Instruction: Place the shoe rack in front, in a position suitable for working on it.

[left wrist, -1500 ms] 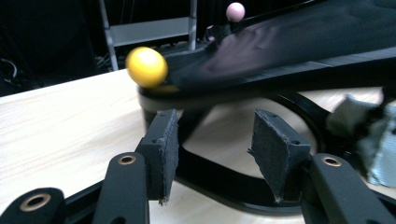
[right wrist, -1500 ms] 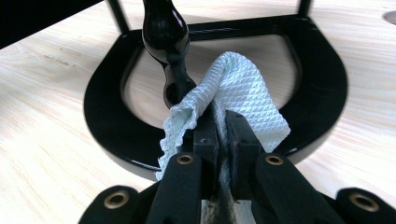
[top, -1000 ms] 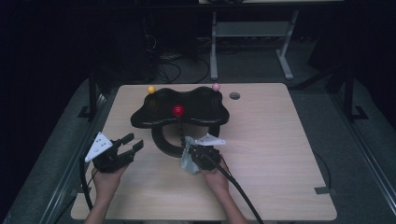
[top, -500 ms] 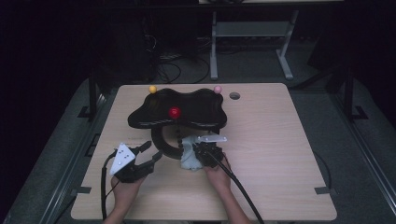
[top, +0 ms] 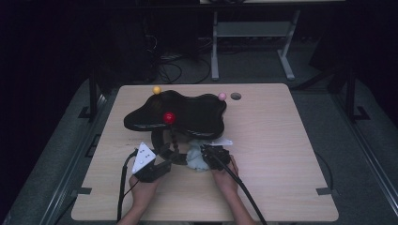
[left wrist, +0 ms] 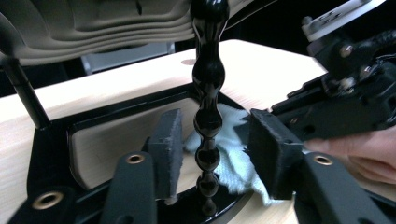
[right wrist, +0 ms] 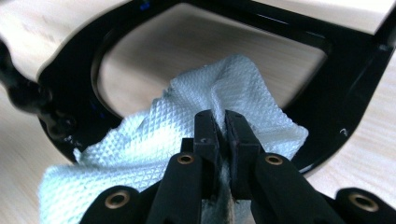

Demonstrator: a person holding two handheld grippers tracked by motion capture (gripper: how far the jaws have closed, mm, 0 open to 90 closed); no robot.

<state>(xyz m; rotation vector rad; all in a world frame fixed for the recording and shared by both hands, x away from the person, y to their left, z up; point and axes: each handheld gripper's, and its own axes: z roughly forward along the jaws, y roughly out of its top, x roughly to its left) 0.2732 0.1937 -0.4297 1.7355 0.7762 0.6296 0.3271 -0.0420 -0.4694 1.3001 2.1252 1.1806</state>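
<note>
- Paper towel [right wrist: 154,140]: white, embossed, crumpled; lies on the counter [top: 281,154] at the near edge of the stand's black base ring [right wrist: 74,60], partly draped over the ring; in the high view it shows as a pale wad [top: 197,159] just in front of the stand.
- Right hand-held gripper [right wrist: 220,122]: jaws pinched together on a fold of the paper towel, the pads almost meeting; seen from above at [top: 213,154], the person's right hand [top: 225,173] behind it.
- Beaded post [left wrist: 208,107]: glossy black, upright, rising from the base ring to the tray above; it stands between the left gripper's two pads.
- Left hand-held gripper [left wrist: 212,144]: jaws partly open and just been closing, the post in the gap; neither pad visibly presses on it. From above it sits at [top: 162,166], at the left of the ring, white plate on top.
- Stand: black wavy-edged tray [top: 187,115] on posts over the ring, near the counter's far middle.
- Knobs on the tray: red ball [top: 169,117], yellow ball [top: 157,90], pink ball [top: 222,96].
- Counter: light wood, with a round hole [top: 236,96] beside the pink ball.
</note>
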